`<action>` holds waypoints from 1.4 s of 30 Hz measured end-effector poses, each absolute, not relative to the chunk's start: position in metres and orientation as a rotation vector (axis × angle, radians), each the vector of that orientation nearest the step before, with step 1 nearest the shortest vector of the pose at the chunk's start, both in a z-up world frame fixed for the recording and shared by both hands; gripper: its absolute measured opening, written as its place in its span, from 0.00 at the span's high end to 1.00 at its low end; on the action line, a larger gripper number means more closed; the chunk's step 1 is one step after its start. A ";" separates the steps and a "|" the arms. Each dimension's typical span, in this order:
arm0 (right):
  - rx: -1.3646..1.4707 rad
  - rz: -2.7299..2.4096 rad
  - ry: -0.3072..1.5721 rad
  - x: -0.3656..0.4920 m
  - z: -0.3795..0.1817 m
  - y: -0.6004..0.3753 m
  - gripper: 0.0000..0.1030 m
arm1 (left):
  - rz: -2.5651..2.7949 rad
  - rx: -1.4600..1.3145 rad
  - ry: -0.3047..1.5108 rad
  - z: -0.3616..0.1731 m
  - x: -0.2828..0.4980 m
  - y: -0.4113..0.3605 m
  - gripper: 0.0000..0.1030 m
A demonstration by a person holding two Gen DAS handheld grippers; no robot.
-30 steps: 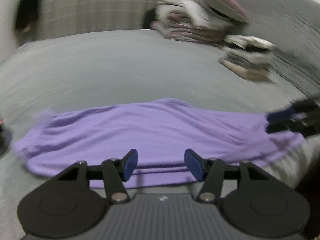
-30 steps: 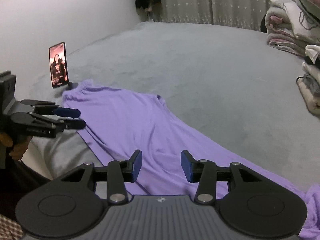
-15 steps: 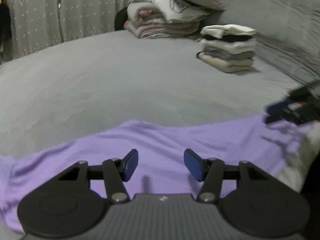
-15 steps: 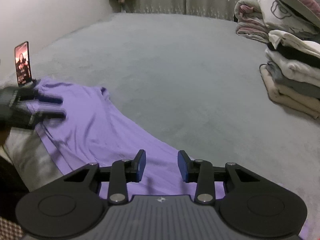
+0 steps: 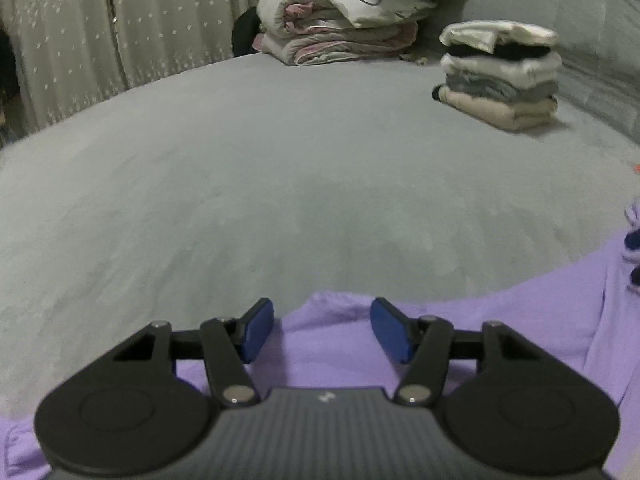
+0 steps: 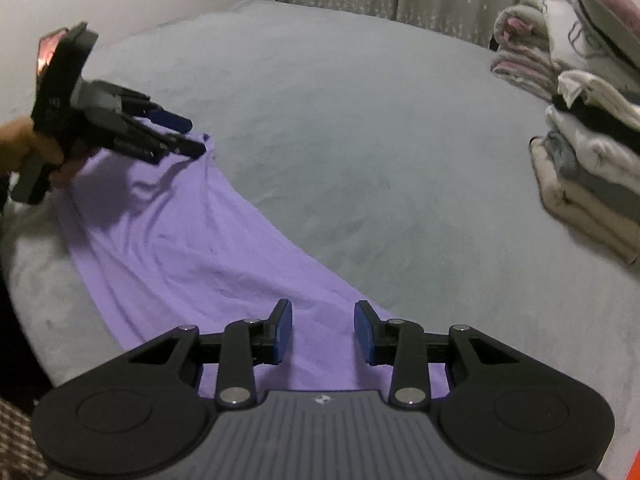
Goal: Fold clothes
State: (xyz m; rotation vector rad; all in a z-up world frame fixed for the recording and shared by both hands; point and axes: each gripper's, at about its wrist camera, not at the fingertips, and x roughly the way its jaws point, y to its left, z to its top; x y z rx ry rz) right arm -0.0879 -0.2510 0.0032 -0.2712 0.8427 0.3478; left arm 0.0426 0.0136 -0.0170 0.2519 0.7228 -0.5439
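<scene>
Both cameras have swung right since a second ago, so the purple shirt (image 6: 168, 240) now only fills the bottom of each view; it lies spread along the near edge of the bed (image 6: 360, 140). Left hand-held gripper (image 5: 322, 330) and right hand-held gripper (image 6: 323, 332) hang released over its far hem, gripping nothing. Risk, I'd guess: pinching one layer only, or dragging the thin cloth off the edge. Folded stack (image 5: 500, 76) sits well apart. No readable writing; just a small logo on each gripper body.
</scene>
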 end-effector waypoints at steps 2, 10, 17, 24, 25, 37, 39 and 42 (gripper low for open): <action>-0.263 0.331 0.839 -0.085 0.001 -0.255 0.73 | -0.547 0.224 0.721 -0.017 0.048 0.018 0.49; -0.258 0.313 0.858 -0.087 -0.011 -0.264 0.94 | -0.607 0.211 0.747 -0.022 0.055 0.016 0.83; -0.345 0.251 0.771 -0.107 -0.007 -0.254 0.97 | -0.582 0.128 0.704 -0.012 0.052 0.027 0.93; -0.354 0.132 0.667 -0.123 0.013 -0.258 0.97 | -0.551 0.013 0.684 -0.004 0.055 0.046 0.94; -0.366 0.108 0.656 -0.123 0.014 -0.259 0.97 | -0.543 -0.001 0.685 -0.004 0.057 0.047 0.94; -0.222 0.219 0.764 -0.098 0.007 -0.263 0.76 | -0.521 -0.034 0.759 -0.016 0.068 0.049 0.93; -0.197 0.248 0.782 -0.091 0.007 -0.260 0.76 | -0.520 -0.034 0.766 -0.017 0.069 0.048 0.93; -0.205 0.273 0.810 -0.083 -0.001 -0.253 0.76 | -0.517 -0.027 0.778 -0.019 0.069 0.046 0.93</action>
